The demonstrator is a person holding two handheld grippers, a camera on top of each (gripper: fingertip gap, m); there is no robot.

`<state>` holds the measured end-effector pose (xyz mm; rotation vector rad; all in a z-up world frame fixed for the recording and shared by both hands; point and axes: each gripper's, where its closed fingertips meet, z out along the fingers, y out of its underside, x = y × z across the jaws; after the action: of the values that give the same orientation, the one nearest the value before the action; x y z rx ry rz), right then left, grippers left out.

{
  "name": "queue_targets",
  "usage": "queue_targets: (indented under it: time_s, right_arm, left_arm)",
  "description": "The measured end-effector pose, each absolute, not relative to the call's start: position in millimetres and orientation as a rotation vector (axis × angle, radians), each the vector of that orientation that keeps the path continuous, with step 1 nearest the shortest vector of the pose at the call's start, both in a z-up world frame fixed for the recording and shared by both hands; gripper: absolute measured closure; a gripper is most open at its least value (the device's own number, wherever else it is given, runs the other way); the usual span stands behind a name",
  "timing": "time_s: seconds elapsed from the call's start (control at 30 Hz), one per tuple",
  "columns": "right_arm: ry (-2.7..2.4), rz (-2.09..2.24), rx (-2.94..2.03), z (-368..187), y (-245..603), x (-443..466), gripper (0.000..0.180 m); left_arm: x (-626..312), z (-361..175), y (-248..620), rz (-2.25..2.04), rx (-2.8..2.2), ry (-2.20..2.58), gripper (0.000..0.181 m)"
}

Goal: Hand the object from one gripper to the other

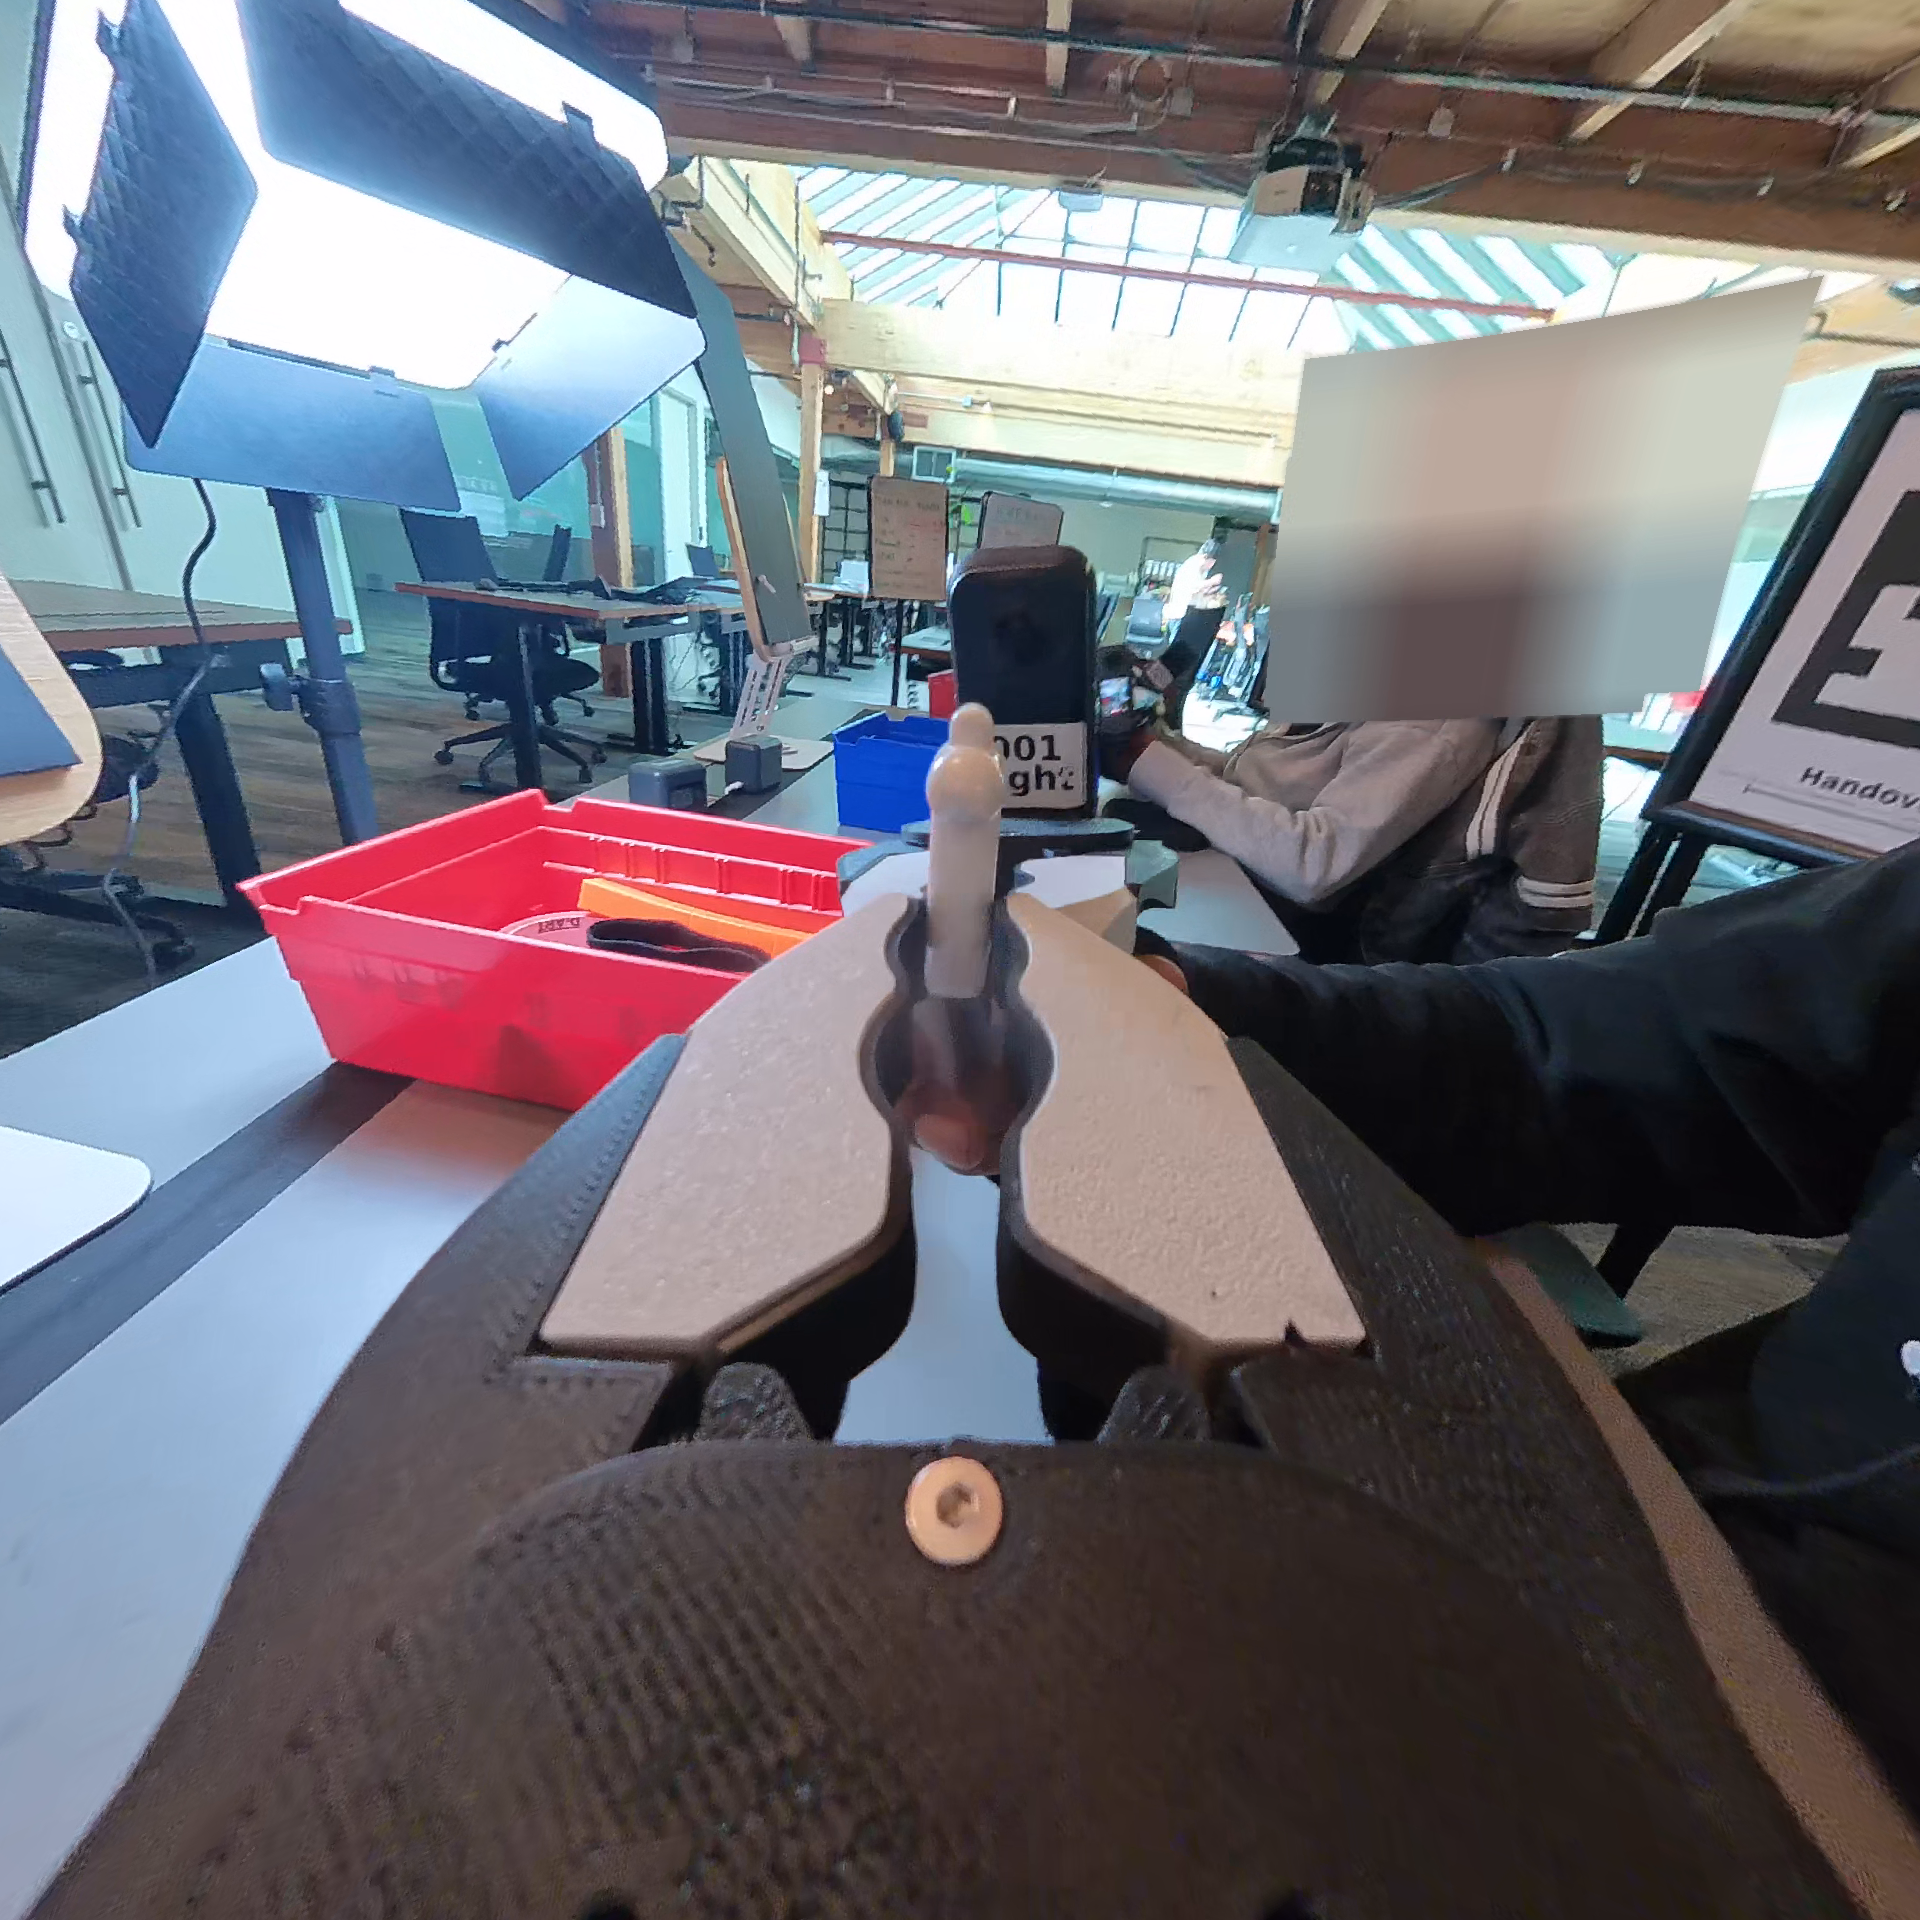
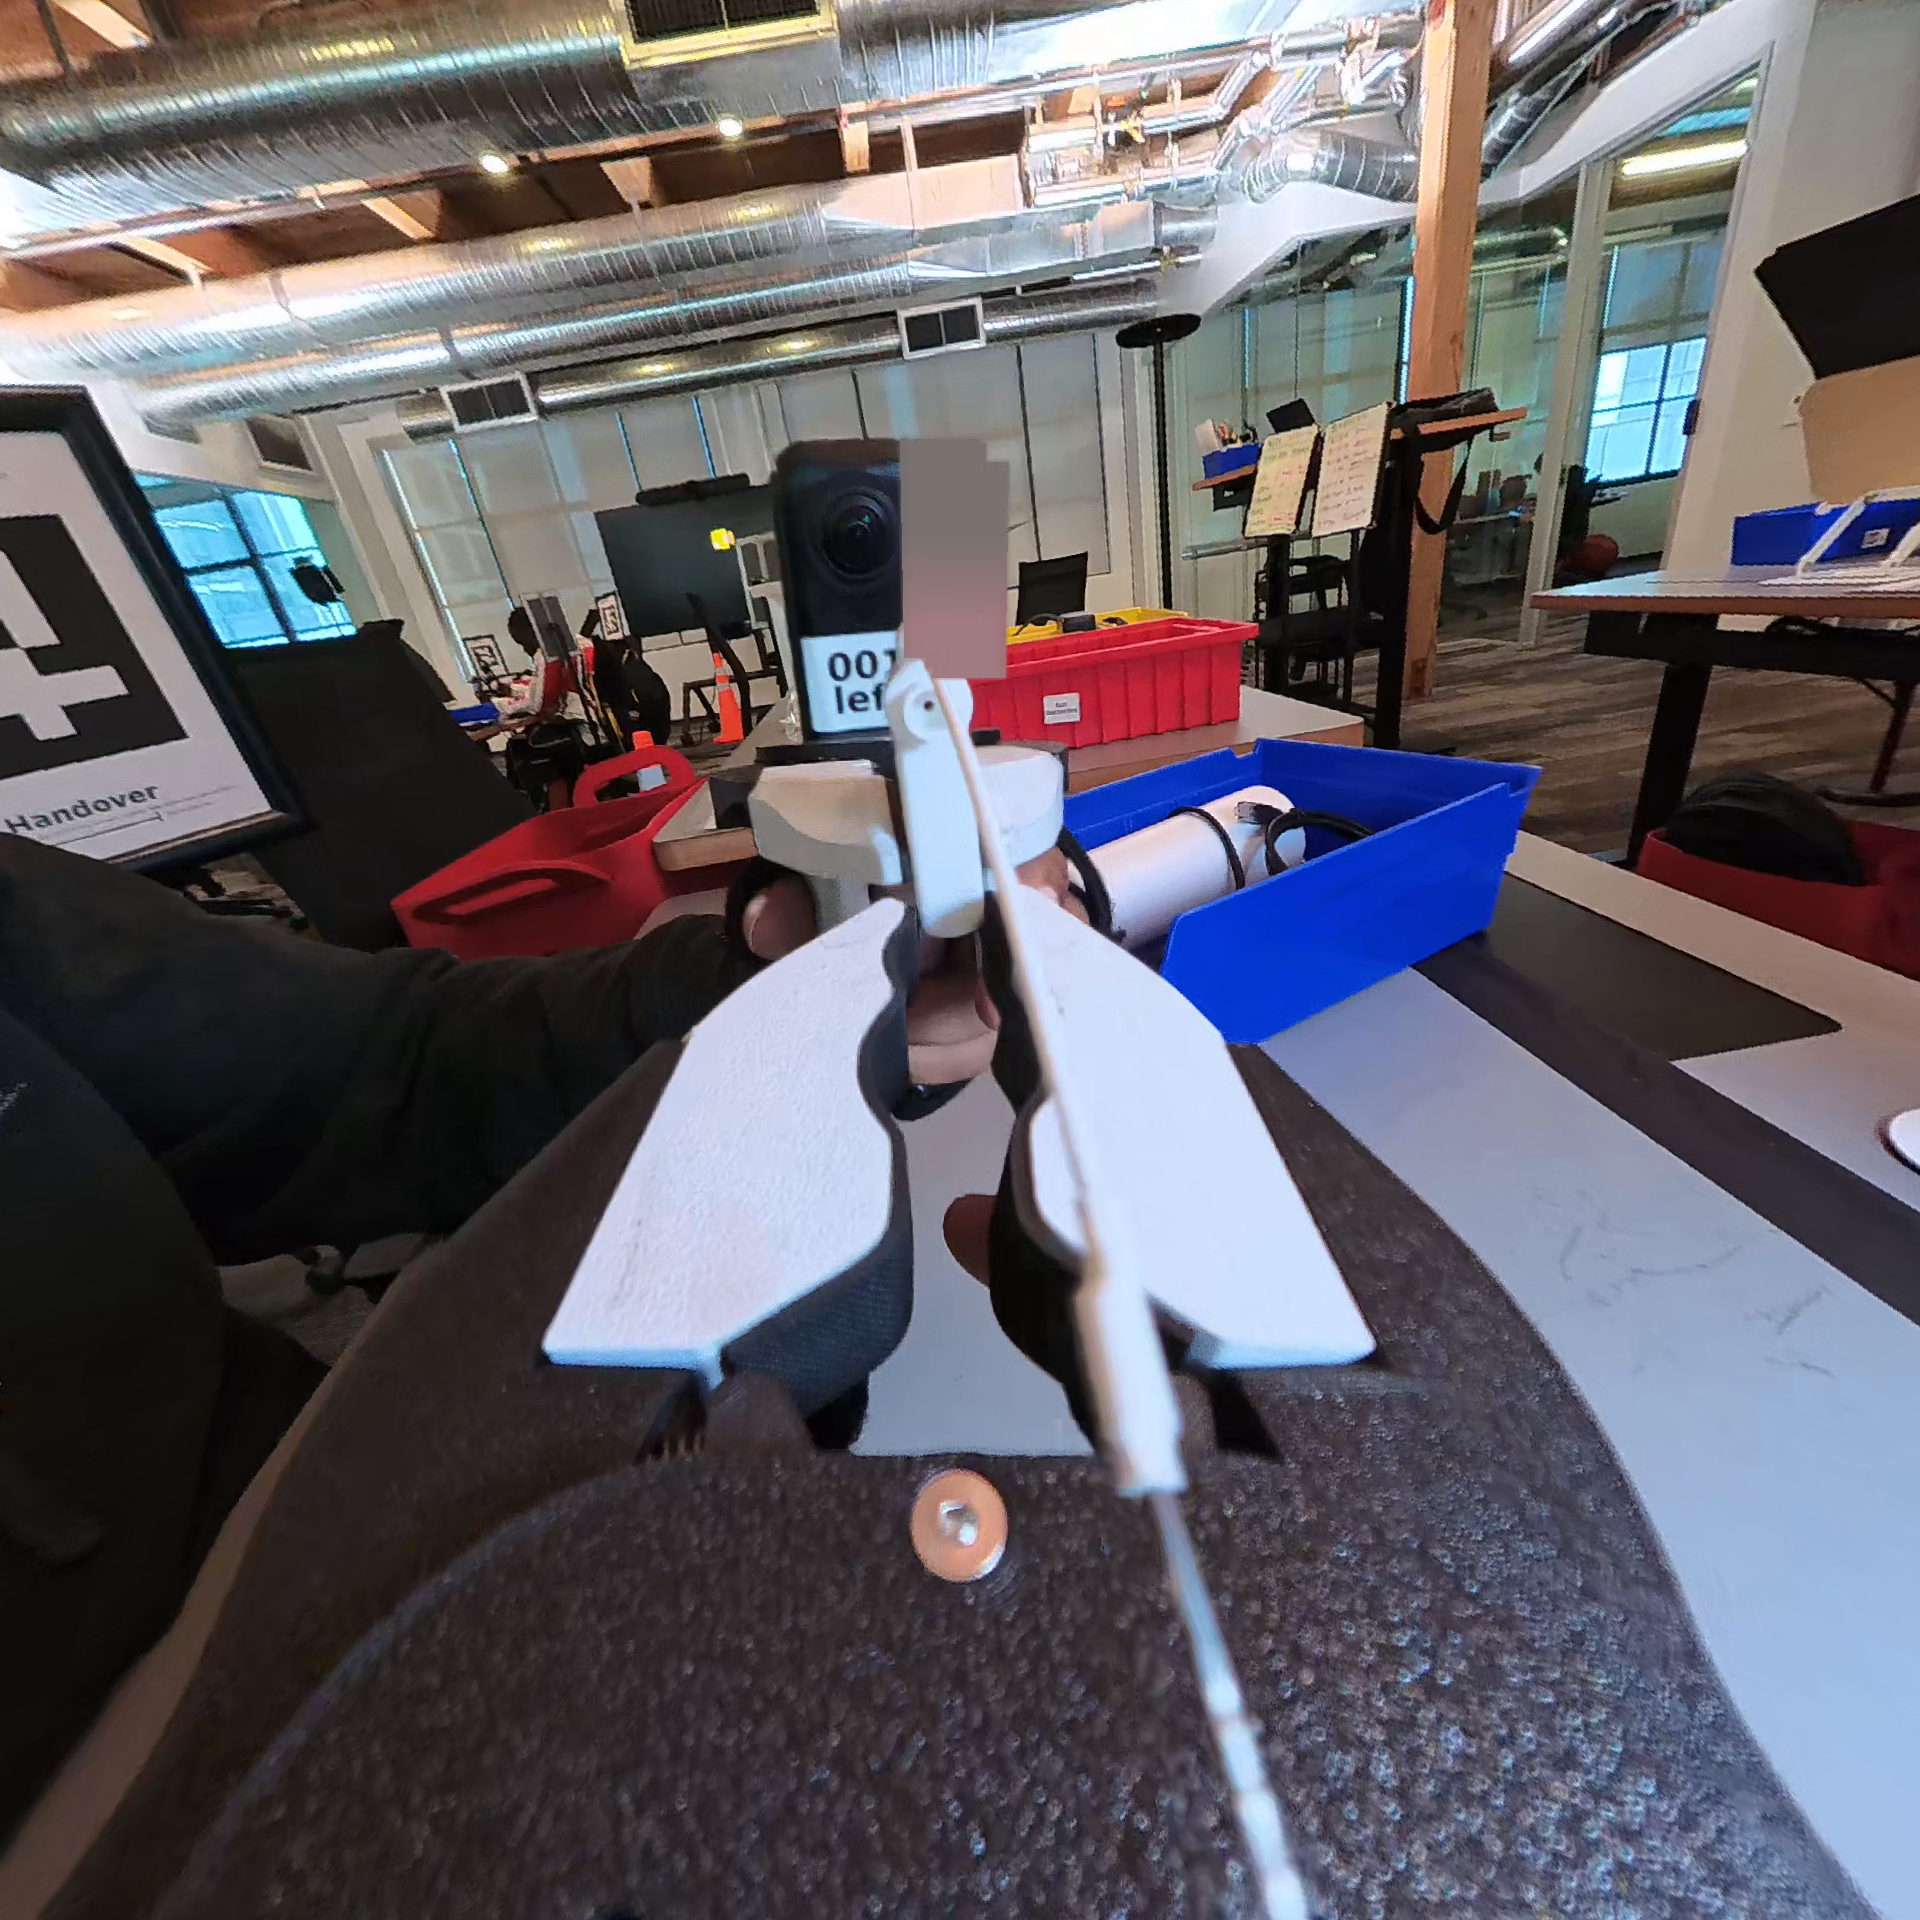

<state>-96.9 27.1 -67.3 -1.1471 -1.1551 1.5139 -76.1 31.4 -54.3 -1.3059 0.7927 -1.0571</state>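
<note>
A white stick-like object (image 1: 961, 862) with a knobbed top stands upright between my left gripper's (image 1: 956, 925) tips, which are shut on it. In the right wrist view it is a white block (image 2: 940, 821) with a hole near its top. A thin stem (image 2: 1101, 1299) runs back from it over my right finger. My right gripper (image 2: 948, 925) faces the left one, its jaws close around the block's lower end. The left gripper's fingers (image 2: 821, 821) flank the block from the far side. The right gripper's camera body (image 1: 1023, 665) shows just behind the object. A black-sleeved arm (image 1: 1507, 1060) holds each gripper.
A red bin (image 1: 416, 966) with an orange piece and a black band sits on the grey table (image 2: 1558, 1247). A blue bin (image 2: 1351, 883) holds a white cylinder and cables. A framed sign (image 1: 1829, 665) stands nearby, as do a studio light (image 1: 312, 260) and a seated person (image 1: 1351, 800). My left and right fingertips are right by each other.
</note>
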Motion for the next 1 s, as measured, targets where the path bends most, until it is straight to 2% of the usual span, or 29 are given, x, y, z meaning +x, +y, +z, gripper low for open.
queue_targets:
  time_s: [0.07, 0.17, 0.23, 0.4, 0.43, 0.57, 0.73, 0.87, 1.0]
  right_arm:
    - [-1.152, 1.472, -1.183, -71, 33, -97, 0.167]
    - [-1.173, 1.367, -1.26, -77, 54, -87, 0.134]
    - [-1.148, 1.269, -1.299, -76, 74, -72, 0.126]
    - [-1.107, 0.901, -1.361, -62, 105, -45, 0.133]
    - [-1.097, 0.915, -1.387, -60, 102, -48, 0.139]
    - [-1.107, 1.085, -1.456, -69, 70, -85, 0.14]
    - [-0.894, 1.245, -1.462, -65, 67, -102, 0.14]
    - [-0.807, 1.299, -1.479, -62, 75, -95, 0.159]
    - [-0.795, 1.383, -1.495, -60, 76, -91, 0.16]
  left_arm:
    - [-79, -57, 36, -1.002, -1.341, 0.796, 0.169]
    - [-94, -63, 51, -0.858, -1.432, 0.779, 0.169]
    - [-109, -75, 65, -0.644, -1.524, 0.79, 0.169]
    - [-135, -86, 89, -0.078, -1.586, 0.804, 0.169]
    - [-136, -86, 92, 0.039, -1.563, 0.803, 0.169]
    - [-129, -82, 95, 0.377, -1.439, 0.78, 0.169]
    - [-113, -76, 87, 0.544, -1.303, 0.778, 0.17]
    - [-105, -71, 81, 0.642, -1.204, 0.825, 0.17]
    - [-98, -70, 76, 0.629, -1.146, 0.879, 0.169]
